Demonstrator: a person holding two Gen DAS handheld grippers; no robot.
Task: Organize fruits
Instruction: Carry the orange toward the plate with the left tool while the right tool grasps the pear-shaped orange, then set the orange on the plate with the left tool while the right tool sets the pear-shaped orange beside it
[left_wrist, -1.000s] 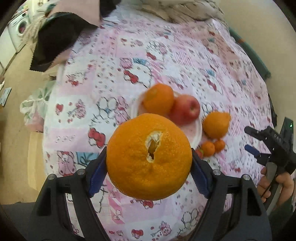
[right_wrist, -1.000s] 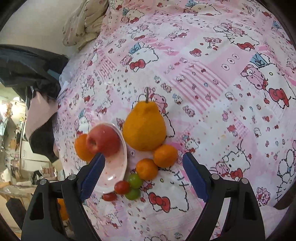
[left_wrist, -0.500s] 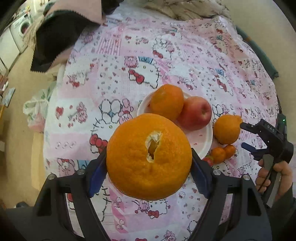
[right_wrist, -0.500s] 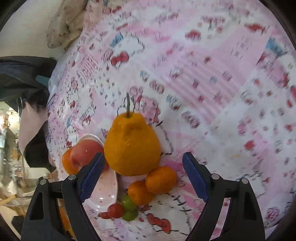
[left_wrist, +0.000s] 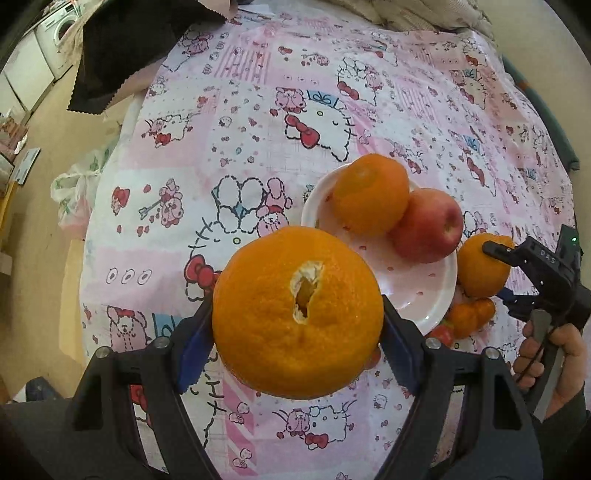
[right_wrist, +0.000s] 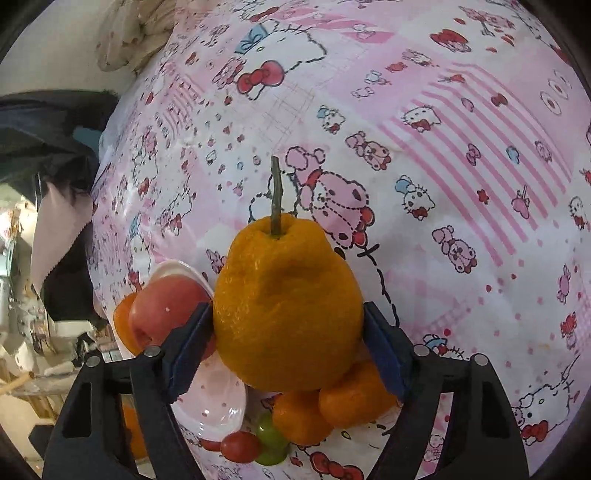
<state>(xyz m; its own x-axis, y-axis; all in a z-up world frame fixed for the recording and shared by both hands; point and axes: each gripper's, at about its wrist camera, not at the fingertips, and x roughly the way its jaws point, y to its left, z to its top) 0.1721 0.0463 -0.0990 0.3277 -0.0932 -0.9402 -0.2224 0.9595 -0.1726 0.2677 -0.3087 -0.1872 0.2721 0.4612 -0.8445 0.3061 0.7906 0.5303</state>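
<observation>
Left hand-held gripper (left_wrist: 297, 341) clamps round dimpled orange (left_wrist: 297, 325); right hand-held gripper (right_wrist: 286, 345) brackets pear-shaped citrus (right_wrist: 286, 314).

White round plate (left_wrist: 436, 295) sits on the pink cartoon-print cloth (left_wrist: 258, 122), holding 1 round orange (left_wrist: 369, 194) with 1 red apple (left_wrist: 428, 225) touching its right side. Right of the plate: stemmed pear-shaped orange (right_wrist: 288, 314); before it, 2 small mandarins (right_wrist: 351, 402), cherry tomatoes (right_wrist: 240, 446).

Both wrist views look down close — sharing the plate (left_wrist: 441, 291).
</observation>
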